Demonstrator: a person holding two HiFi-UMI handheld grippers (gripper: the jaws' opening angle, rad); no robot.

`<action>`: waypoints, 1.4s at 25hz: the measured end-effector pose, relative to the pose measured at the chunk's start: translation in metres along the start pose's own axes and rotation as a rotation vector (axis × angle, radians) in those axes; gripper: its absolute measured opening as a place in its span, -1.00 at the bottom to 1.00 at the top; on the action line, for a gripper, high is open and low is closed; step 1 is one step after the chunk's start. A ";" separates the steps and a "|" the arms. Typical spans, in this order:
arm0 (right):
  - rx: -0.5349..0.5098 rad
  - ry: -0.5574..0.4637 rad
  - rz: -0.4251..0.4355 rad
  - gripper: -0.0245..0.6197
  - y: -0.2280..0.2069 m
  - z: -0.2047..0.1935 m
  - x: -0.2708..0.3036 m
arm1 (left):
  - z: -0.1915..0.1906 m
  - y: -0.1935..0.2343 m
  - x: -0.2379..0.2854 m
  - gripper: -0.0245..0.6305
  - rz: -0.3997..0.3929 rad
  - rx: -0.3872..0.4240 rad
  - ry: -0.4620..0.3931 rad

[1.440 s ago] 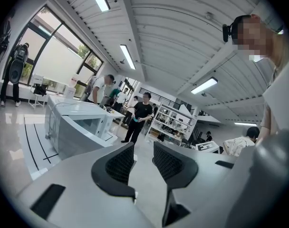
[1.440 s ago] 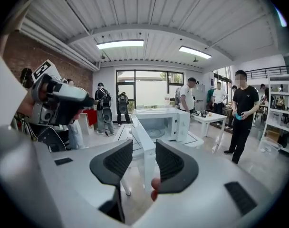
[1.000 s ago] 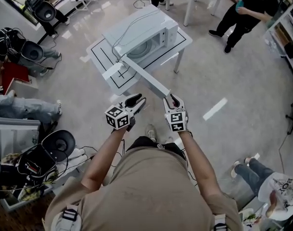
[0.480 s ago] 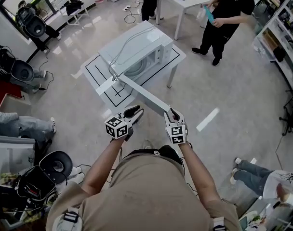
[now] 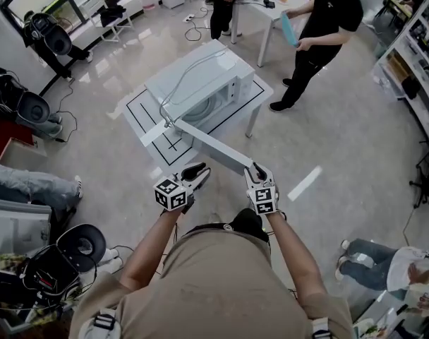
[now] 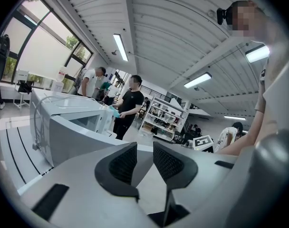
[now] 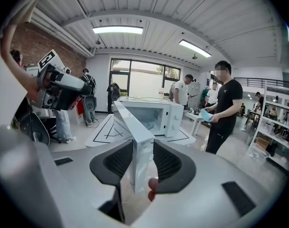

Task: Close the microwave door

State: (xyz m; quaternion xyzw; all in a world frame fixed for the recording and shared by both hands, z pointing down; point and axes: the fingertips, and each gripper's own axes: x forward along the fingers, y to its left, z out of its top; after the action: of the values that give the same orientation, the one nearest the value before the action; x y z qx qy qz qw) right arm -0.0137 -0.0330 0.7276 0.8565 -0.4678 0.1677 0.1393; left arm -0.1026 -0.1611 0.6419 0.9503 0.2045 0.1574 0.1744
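Now: one microwave [image 5: 200, 76], door [image 5: 214, 147] open; right gripper [image 7: 143, 145] fingers apparently clamped on door edge; left gripper [image 6: 144, 146] fingers apart, empty.

Looking down from the head view, my torso [image 5: 214, 281] blocks the floor under me. The microwave [image 5: 200, 83] shows mostly its top, so I see little of the cavity. A person [image 5: 405, 277] is cut off by the right edge, and legs [image 5: 27, 182] by the left. Items on the far table [image 5: 274, 6] are too small to name.

In the right gripper view, the door's [image 7: 130, 120] lower edge disappears behind the right gripper [image 7: 143, 153]. I can't identify a reddish blob [image 7: 152, 186] beside its pad.

The shelf [image 6: 158, 120] contents in the left gripper view are unreadable.
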 end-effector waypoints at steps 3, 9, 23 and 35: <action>0.014 -0.013 0.036 -0.50 -0.009 -0.004 0.003 | -0.001 -0.004 0.006 -0.58 0.014 0.010 -0.013; -0.026 -0.025 0.105 -0.50 -0.035 0.008 0.017 | 0.017 -0.009 0.026 -0.58 0.072 0.014 -0.058; -0.058 -0.025 0.332 -0.50 -0.075 0.013 0.055 | 0.028 -0.020 0.063 -0.58 0.263 -0.046 -0.146; -0.123 -0.040 0.388 -0.50 -0.096 0.029 0.088 | 0.038 0.002 0.055 -0.58 0.438 -0.077 -0.207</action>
State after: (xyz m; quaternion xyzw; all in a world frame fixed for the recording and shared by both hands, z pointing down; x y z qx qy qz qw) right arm 0.1166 -0.0610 0.7299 0.7434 -0.6360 0.1454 0.1470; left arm -0.0401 -0.1481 0.6215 0.9756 -0.0317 0.1011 0.1922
